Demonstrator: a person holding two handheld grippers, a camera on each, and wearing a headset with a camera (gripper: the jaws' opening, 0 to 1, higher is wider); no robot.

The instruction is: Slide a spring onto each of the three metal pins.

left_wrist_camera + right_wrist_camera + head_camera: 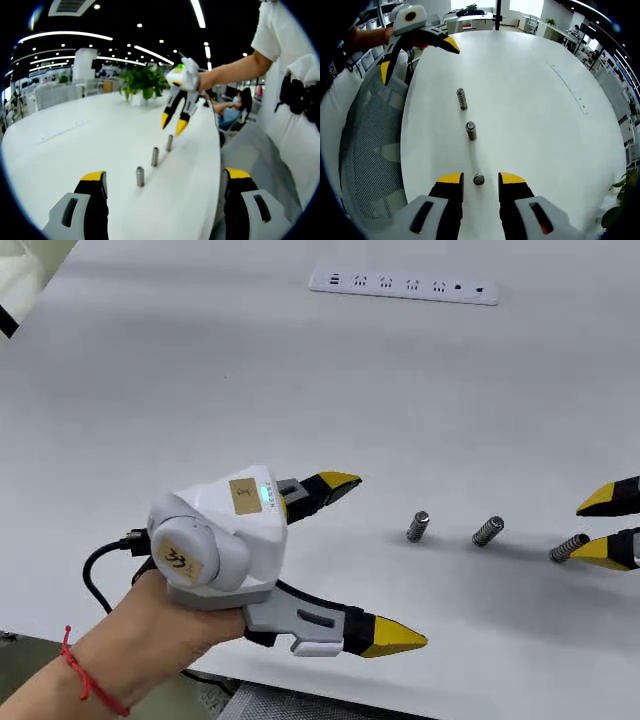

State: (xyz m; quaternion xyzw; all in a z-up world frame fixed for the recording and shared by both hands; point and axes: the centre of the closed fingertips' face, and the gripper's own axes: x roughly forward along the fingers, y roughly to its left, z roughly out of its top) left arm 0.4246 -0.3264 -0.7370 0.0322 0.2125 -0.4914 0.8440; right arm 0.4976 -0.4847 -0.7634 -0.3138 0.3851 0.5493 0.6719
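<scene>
Three short metal pins stand in a row on the white table (200, 390), each with a coiled spring around it: the left pin (418, 526), the middle pin (488, 530) and the right pin (569, 547). My left gripper (372, 560) is held low at the near left, jaws wide open and holding nothing, short of the row (155, 156). My right gripper (481, 178) is open with the nearest sprung pin (479, 179) between its yellow fingertips, apart from both. In the head view it (588, 528) enters at the right edge.
A white power strip (405, 285) lies at the far side of the table. The table's near edge runs just below the left gripper, with a mesh chair (375, 150) beneath it. A black cable (95, 575) trails from the left gripper. A potted plant (142, 82) stands far off.
</scene>
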